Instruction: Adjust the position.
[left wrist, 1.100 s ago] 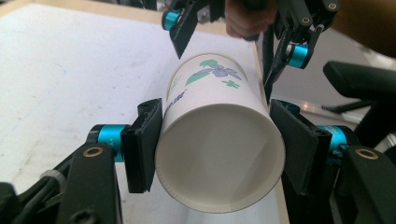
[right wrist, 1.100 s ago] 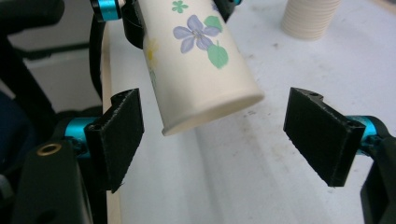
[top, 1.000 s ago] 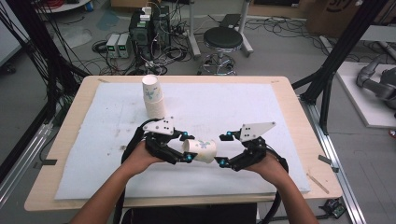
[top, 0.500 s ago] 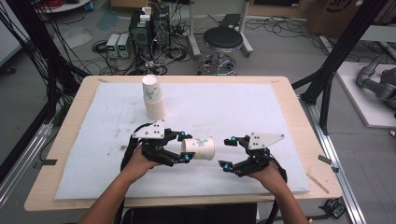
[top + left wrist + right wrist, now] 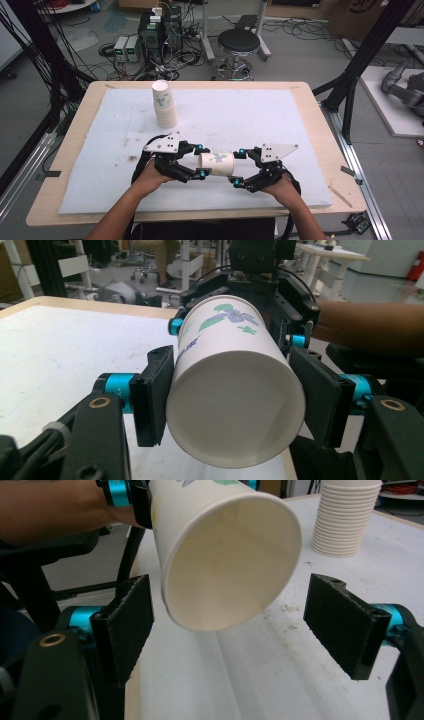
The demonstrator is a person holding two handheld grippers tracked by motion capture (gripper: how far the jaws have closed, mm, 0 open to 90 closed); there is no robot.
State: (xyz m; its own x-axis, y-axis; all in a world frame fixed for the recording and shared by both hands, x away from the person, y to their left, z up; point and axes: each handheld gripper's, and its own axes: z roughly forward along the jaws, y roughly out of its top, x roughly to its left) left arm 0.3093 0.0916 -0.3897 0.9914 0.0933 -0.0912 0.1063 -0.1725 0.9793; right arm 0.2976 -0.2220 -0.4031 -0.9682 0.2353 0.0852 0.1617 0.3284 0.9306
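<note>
Between the grippers, left gripper [image 5: 200, 161] clamps a cup [image 5: 217, 163] near its base; right gripper [image 5: 227, 625] gapes. Light, crushable paper: take the rim end gently.

No readable text, label, brand, number or sign can be made out. A printed motif of green leaves and a blue flower is carried by the paper cup [image 5: 235, 385], without lettering. A dark marking is seen on the cardboard box [image 5: 367, 12] at the far right, too cut off and blurred to be read.
</note>
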